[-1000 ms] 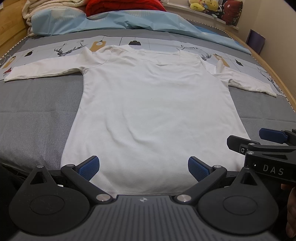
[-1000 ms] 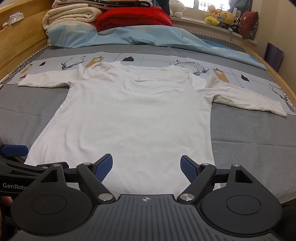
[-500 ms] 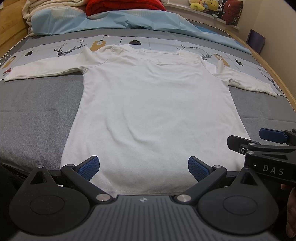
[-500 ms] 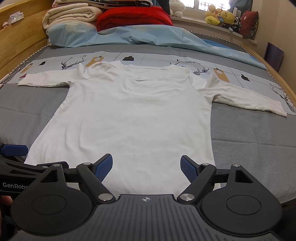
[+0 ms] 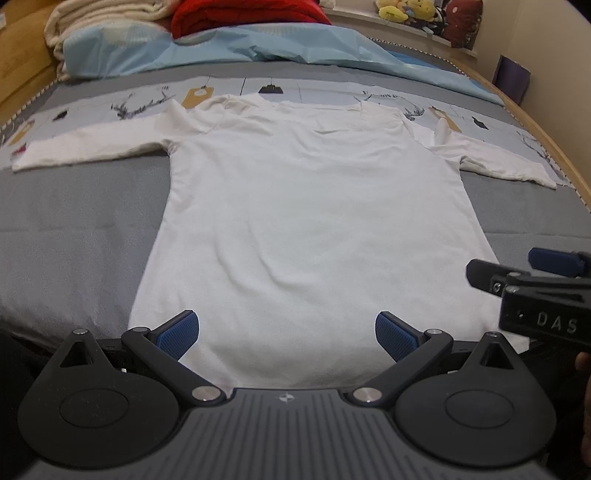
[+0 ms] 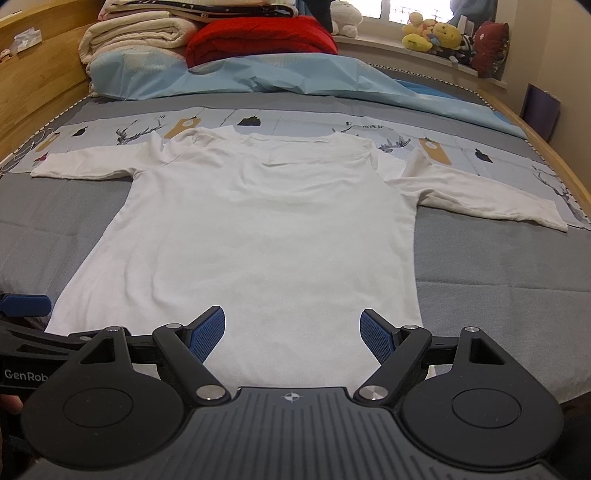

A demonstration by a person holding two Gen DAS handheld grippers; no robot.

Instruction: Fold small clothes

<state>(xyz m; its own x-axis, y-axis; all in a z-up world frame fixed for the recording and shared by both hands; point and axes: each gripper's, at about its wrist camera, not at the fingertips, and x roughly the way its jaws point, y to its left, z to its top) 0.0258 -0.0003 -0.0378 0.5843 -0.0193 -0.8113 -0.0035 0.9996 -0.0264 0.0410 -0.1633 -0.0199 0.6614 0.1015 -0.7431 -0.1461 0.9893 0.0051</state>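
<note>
Flat on the grey bedspread (image 6: 480, 266) lies the white shirt (image 5: 306, 221); both claws, left claw (image 5: 287, 330) and right claw (image 6: 291, 334), spread.

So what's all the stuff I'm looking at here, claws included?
shirt: one, white, long-sleeved, spread flat on the bed, sleeves out to both sides
bedspread: one, grey with a printed band, under the shirt
duvet: one, light blue, bunched at the far end
red blanket: one, behind the duvet
cream blankets: folded stack, far left
plush toys: several, mostly yellow, on the far sill
left claw: black with blue pads, open, over the shirt's hem
right claw: same, open, over the hem
</note>
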